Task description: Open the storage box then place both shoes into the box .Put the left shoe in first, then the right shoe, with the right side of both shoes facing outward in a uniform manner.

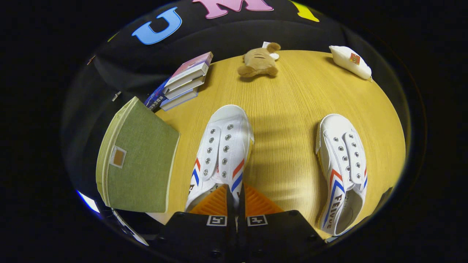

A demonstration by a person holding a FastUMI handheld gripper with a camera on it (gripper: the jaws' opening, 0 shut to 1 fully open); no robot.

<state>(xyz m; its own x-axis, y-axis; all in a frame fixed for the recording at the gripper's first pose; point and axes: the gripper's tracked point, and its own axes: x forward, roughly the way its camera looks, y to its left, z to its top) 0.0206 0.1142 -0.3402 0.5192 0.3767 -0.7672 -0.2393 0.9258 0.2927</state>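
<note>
Sitting at the far left, the green fabric storage box [137,160] rests on the wooden table [292,120] with its lid down, a small tan tag on top. Behind it a stack of books [184,82] lies at the table edge, touching the box's far corner or just beside it, can't tell. Next right, a white shoe [221,153] with red and blue stripes points away from the camera, heel end under the gripper [236,193]. Fingers are drawn almost together with only a thin slit left; they seem to pinch the shoe's heel rim or tongue, but contact is hidden, so can't tell if they truly clamp it. Beyond the shoe, a brown plush bear [259,62] lies near the far edge. Further right, the second white shoe [343,171] lies apart, toe away. Far right back, a white pouch [350,61].
</note>
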